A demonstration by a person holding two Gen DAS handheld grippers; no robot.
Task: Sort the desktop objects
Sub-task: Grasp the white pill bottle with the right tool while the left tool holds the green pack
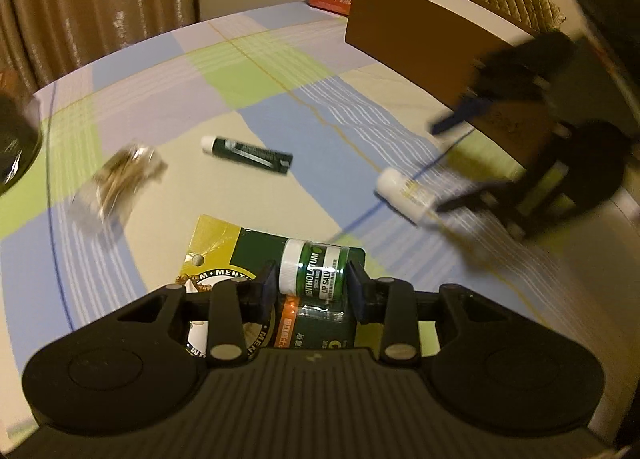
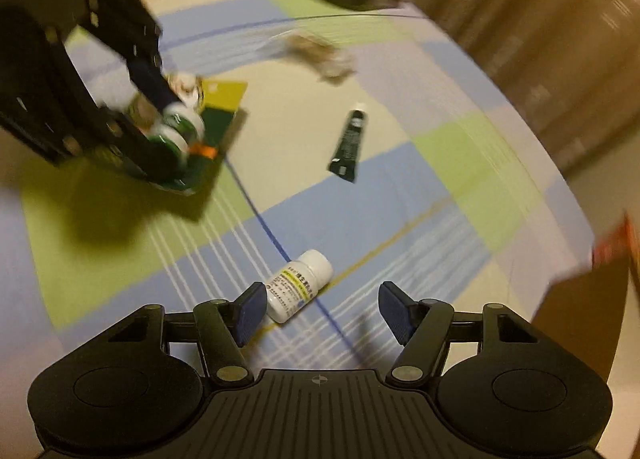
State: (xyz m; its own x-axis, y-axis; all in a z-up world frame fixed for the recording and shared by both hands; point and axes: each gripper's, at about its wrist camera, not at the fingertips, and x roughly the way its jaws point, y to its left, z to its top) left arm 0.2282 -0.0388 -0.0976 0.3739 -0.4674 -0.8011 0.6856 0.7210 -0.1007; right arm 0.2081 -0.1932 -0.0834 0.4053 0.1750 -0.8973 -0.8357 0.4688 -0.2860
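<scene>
Left tool (image 1: 314, 286): clamped on a lip-balm pack (image 1: 312, 271), held just above the checked desk (image 1: 280, 187). Right tool (image 2: 322, 313): fingers apart, nothing gripped; a white bottle (image 2: 298, 286) lies on the desk just beside its left finger. Beyond the bottle: green tube (image 1: 248, 155); farther still, a clear packet (image 1: 120, 175). Brown box (image 1: 420, 31): behind the bottle.

At the bottom of the frame the right gripper (image 2: 322, 309) stands with its jaws apart over a checked cloth (image 2: 440, 195). A white bottle (image 2: 299, 286) lies between them, beside the left pad. A dark tube (image 2: 349, 145) lies mid-frame. Upper left, the left gripper (image 2: 170, 131) clamps a green carded pack (image 2: 212, 119). A crumpled wrapper (image 2: 320, 55) lies above, blurred.
</scene>
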